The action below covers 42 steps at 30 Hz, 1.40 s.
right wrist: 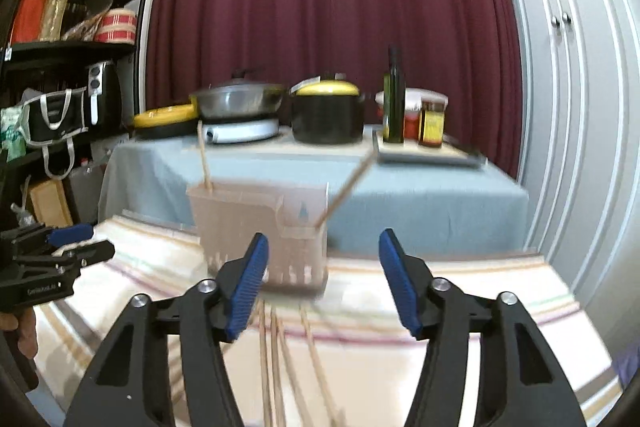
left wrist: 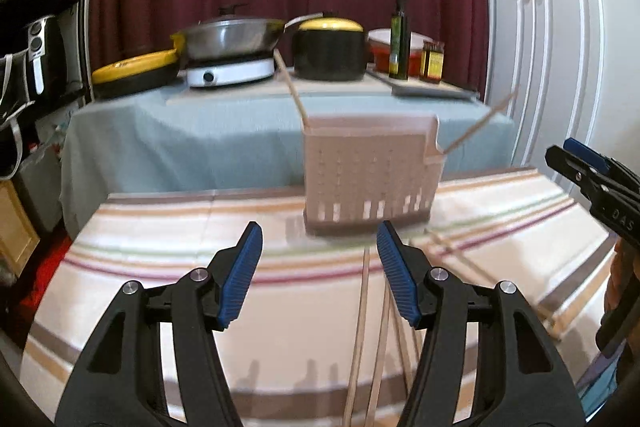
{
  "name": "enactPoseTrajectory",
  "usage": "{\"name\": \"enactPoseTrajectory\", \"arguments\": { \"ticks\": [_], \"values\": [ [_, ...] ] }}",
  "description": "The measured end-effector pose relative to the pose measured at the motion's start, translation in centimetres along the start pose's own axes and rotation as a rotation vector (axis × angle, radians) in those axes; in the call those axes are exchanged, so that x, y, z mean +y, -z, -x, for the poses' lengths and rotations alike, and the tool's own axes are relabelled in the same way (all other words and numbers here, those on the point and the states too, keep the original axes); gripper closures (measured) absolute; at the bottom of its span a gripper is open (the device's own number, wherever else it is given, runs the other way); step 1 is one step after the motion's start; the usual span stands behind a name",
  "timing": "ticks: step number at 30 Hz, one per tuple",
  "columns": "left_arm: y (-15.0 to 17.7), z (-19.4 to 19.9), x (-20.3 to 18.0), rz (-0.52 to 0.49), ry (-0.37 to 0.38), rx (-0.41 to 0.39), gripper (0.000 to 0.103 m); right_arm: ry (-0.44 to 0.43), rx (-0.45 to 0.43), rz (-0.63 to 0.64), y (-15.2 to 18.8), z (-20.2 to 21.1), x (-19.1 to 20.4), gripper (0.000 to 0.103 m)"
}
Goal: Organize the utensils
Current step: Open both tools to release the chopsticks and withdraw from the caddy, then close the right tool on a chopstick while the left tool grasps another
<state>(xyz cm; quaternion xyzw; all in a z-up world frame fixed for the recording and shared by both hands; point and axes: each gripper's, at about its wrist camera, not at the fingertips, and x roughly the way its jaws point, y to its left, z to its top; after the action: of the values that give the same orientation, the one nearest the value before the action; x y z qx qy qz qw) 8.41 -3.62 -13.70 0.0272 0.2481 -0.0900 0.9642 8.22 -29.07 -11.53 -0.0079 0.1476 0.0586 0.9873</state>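
Left wrist view: left gripper [left wrist: 320, 271] wide open w/ nothing between its blue pads, above the striped cloth [left wrist: 160, 267]; the beige utensil holder [left wrist: 372, 179] stands just ahead w/ two sticks [left wrist: 290, 83] poking out, more loose chopsticks [left wrist: 362, 327] flat on the cloth near the right pad. Right wrist view: right gripper [right wrist: 322, 279] also wide open and empty, holder [right wrist: 256, 223] ahead-left, blurred, loose chopsticks [right wrist: 276, 359] lying between the jaws on the cloth.

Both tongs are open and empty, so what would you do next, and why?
Probably lower the right tongs onto one loose chopstick on the striped cloth. Two sticks already stand in the beige holder, while several lie below the open jaws.
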Motion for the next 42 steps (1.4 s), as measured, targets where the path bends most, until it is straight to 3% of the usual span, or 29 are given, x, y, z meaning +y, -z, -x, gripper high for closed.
{"name": "enactPoseTrajectory", "arguments": {
  "ticks": [6, 8, 14, 25, 42],
  "values": [
    [4.2, 0.6, -0.5, -0.006, -0.005, 0.060, 0.048, -0.040, 0.090, 0.024, 5.2, 1.3, 1.1, 0.072],
    [5.5, 0.6, -0.5, -0.007, -0.007, 0.087, 0.053, -0.059, 0.128, 0.036, 7.0, 1.6, 1.6, 0.077],
    [8.3, 0.4, -0.3, 0.019, 0.001, 0.156, 0.053, -0.108, 0.218, 0.061, 11.1, 1.4, 2.6, 0.085],
    [10.3, 0.6, -1.7, 0.003, 0.036, 0.167, 0.054, -0.086, 0.273, 0.080, 12.6, 0.9, 3.0, 0.087],
    [10.9, 1.2, -3.2, -0.016, 0.066, 0.162, 0.054, -0.088, 0.278, 0.086, 13.0, 1.3, 3.4, 0.088]
  ]
}}
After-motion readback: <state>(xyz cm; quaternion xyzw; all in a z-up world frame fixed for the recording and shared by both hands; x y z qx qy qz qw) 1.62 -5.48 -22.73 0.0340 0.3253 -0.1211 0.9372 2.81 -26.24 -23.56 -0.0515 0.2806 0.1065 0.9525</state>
